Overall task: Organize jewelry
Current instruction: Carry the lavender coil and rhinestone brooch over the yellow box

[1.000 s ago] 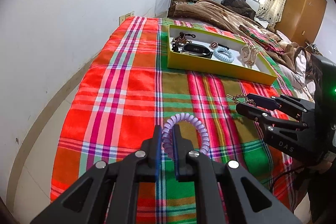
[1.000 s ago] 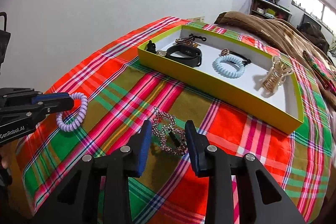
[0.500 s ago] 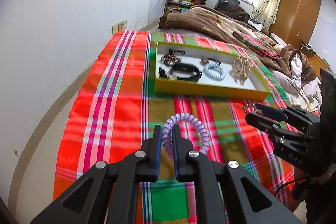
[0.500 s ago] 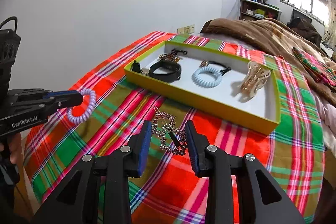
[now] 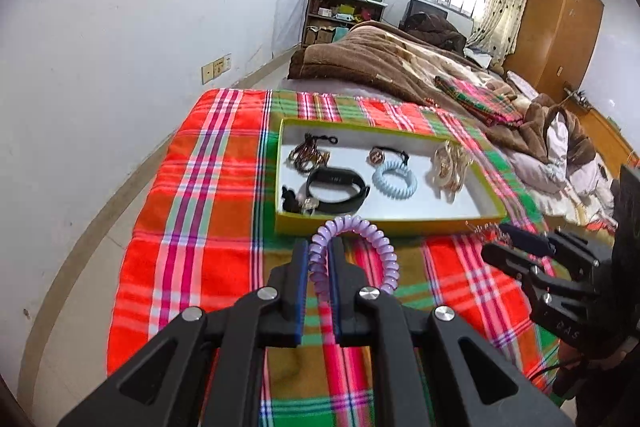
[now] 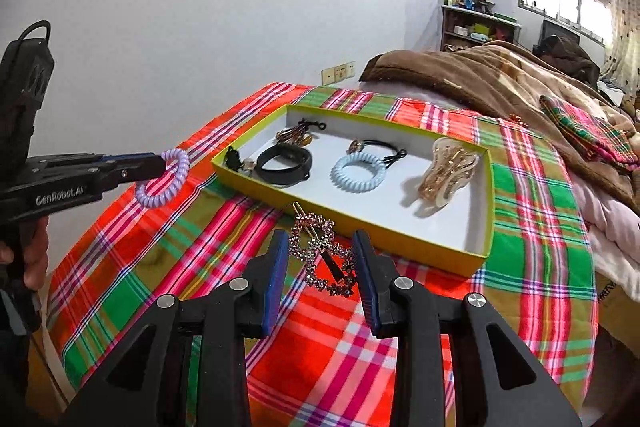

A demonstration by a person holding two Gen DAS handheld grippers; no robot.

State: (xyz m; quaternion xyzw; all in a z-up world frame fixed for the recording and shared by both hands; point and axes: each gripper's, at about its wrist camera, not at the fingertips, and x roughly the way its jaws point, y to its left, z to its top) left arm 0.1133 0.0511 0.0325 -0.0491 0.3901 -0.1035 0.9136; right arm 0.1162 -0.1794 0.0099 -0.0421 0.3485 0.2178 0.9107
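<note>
While I hold both tools above the plaid blanket [image 5: 192, 227] on the bed, my left hand-held gripper [image 5: 319, 259] is clenched on a purple spiral hair tie [image 5: 376, 239]; one side of the coil is pinched between the blue pads and the loop sticks out ahead and to the right, clear of the blanket. My right hand-held gripper [image 6: 322, 263] is grasping a rhinestone hair clip [image 6: 320, 247]; the clip spans the gap between its pads, and its gold pin end points toward the tray. The yellow tray [image 6: 360, 227] with a white floor sits on the blanket just beyond both tools. In it: a black wristband [image 6: 284, 163] at left of centre, a pale blue spiral hair tie [image 6: 358, 173] in the middle with a thin black hair elastic [image 6: 390, 149] touching its far side, and a clear gold claw clip [image 6: 446, 177] at right. A bundle of brown beads [image 5: 306, 155] lies in the far left corner and small dark pieces [image 5: 290, 197] in the near left corner, too small to tell. A brown blanket [image 5: 384, 55] is heaped on the bed behind the tray. A bare hand [image 6: 34, 255] grips the left tool's handle.
</note>
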